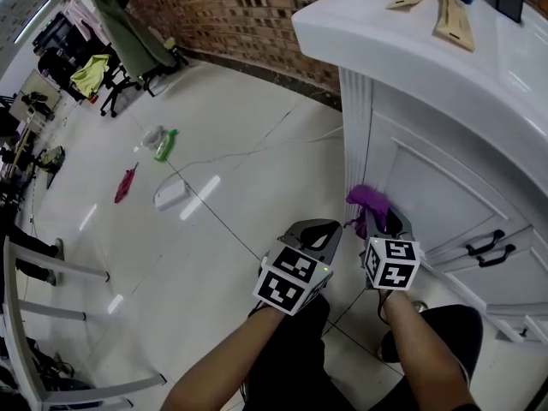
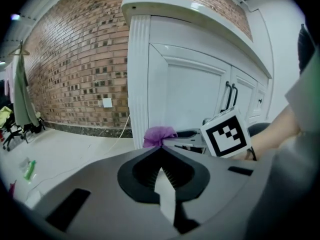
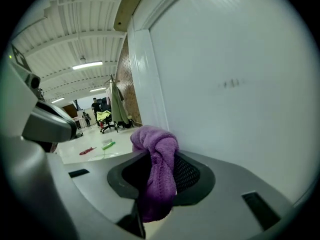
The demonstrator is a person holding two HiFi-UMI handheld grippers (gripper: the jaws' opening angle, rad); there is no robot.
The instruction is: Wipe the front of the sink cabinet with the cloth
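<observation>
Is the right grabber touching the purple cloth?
Touching. The right gripper view shows the purple cloth pinched between the jaws of the right gripper, with its bunched end sticking out above them.

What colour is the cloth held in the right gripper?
Purple; the fuzzy cloth shows best in the right gripper view.

A large open hall, more a studio or workshop than a home, is shown. A white sink cabinet (image 1: 445, 178) is set beside a bare brick wall (image 1: 248, 15) on a glossy floor (image 1: 214, 255). Office chairs (image 1: 111, 92) are seen far off. Strip lights (image 3: 87, 65) are hung under a ribbed ceiling (image 3: 65, 29).
</observation>
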